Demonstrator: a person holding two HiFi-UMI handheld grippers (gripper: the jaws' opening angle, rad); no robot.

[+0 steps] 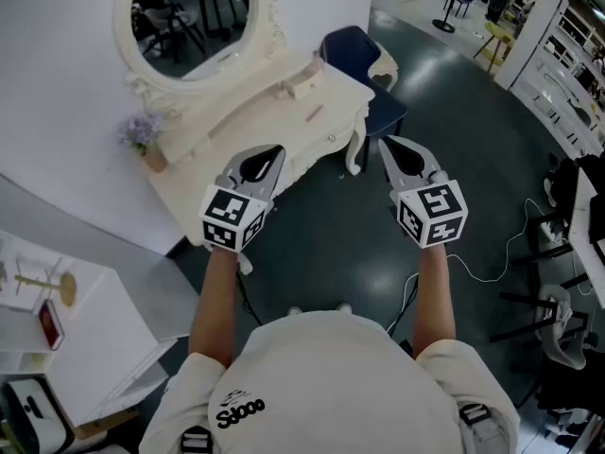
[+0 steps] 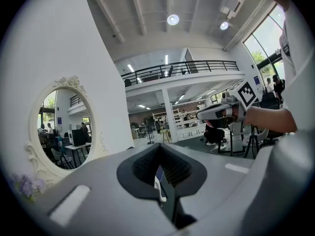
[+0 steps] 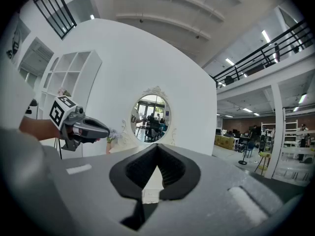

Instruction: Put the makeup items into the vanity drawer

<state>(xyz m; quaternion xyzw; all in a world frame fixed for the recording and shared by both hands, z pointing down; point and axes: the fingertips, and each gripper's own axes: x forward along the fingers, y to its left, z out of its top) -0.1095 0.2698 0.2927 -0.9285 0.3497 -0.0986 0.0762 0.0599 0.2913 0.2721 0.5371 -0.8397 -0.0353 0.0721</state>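
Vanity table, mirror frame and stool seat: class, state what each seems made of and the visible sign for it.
Vanity table: probably painted wood, with a cream, smooth satin top and curved legs.
Mirror frame: same cream finish with moulded scrollwork. It could be carved wood or resin; the look does not settle which.
Stool seat: dark blue and matte with rounded edges, likely padded fabric.

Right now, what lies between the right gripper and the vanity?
In the head view, only bare dark floor separates the right gripper from the vanity, nearest at its curved leg.
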